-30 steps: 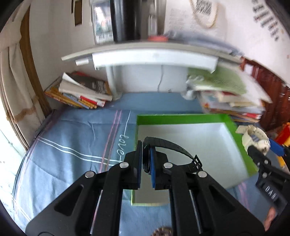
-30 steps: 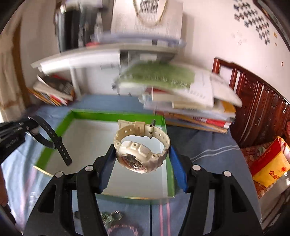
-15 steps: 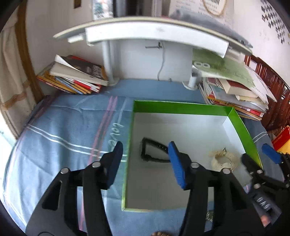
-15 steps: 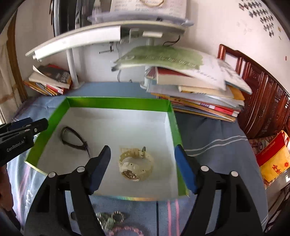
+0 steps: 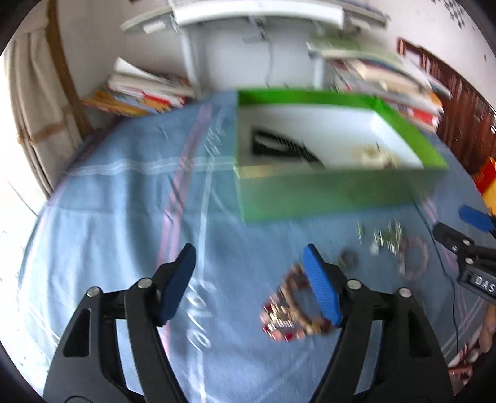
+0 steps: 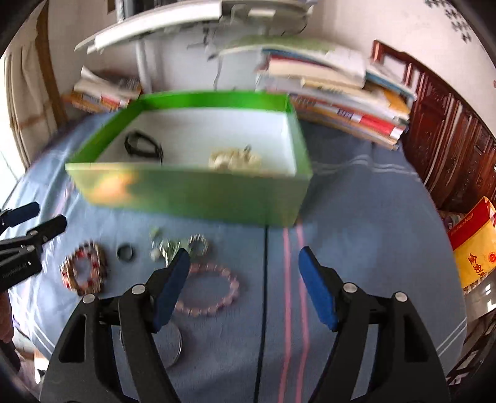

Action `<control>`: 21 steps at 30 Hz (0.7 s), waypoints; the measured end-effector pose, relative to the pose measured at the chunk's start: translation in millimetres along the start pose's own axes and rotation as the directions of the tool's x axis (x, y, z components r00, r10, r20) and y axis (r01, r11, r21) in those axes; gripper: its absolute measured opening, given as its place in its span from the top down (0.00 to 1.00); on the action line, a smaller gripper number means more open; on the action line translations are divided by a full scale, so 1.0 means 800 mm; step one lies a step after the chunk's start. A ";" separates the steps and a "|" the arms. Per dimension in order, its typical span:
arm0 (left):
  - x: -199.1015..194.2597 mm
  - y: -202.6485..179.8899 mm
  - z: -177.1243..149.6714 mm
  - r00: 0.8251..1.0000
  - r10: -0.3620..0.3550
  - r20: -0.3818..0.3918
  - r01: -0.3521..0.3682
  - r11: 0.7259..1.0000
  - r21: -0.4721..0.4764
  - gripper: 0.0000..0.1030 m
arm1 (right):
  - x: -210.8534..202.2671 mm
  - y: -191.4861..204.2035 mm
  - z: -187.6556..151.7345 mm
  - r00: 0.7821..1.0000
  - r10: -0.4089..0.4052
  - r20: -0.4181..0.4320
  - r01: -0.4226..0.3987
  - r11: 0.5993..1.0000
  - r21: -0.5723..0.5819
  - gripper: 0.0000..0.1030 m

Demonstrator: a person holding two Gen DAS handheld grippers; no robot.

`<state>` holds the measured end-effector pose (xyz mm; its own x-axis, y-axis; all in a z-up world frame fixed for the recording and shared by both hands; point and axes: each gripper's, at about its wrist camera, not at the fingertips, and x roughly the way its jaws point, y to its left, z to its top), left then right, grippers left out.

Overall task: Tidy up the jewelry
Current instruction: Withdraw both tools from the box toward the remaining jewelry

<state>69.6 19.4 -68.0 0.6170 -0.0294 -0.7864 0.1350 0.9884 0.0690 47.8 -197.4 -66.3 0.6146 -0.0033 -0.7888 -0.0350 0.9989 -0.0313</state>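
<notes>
We see both views in bright daylight that pours in from the left, where the pale curtain [image 5: 28,102] and the wall beside it wash out to near white. Motion blur smears most of each frame: the green cardboard box with the white inside [image 6: 198,192] has soft, streaked edges, and a warm yellow glare sits on its near wall in the right wrist view. The small beaded pieces on the blue striped cloth [image 5: 117,217] are fuzzy. Fisheye bending curves the white shelf [image 6: 161,28] and the dark corners vignette to black.
</notes>
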 end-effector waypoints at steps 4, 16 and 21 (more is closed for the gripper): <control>0.011 -0.008 -0.009 0.999 -0.014 -0.039 0.015 1.000 0.006 0.37 | 0.009 0.006 -0.004 1.000 -0.010 -0.017 0.010 1.000 -0.006 0.32; 0.019 -0.015 -0.012 0.998 -0.019 -0.065 0.021 1.000 0.024 0.37 | 0.029 0.006 -0.015 0.995 -0.039 -0.092 0.040 0.999 0.008 0.62; 0.027 -0.014 -0.015 0.996 -0.019 -0.086 0.021 1.000 0.020 0.48 | 0.041 0.015 -0.019 0.992 -0.032 -0.124 0.030 0.999 -0.014 0.76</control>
<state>72.4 9.5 -93.1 0.5450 -0.0351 -0.8377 0.1632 0.9845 0.0649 55.8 -186.2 -101.6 0.5127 -0.0408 -0.8576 -0.0272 0.9976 -0.0637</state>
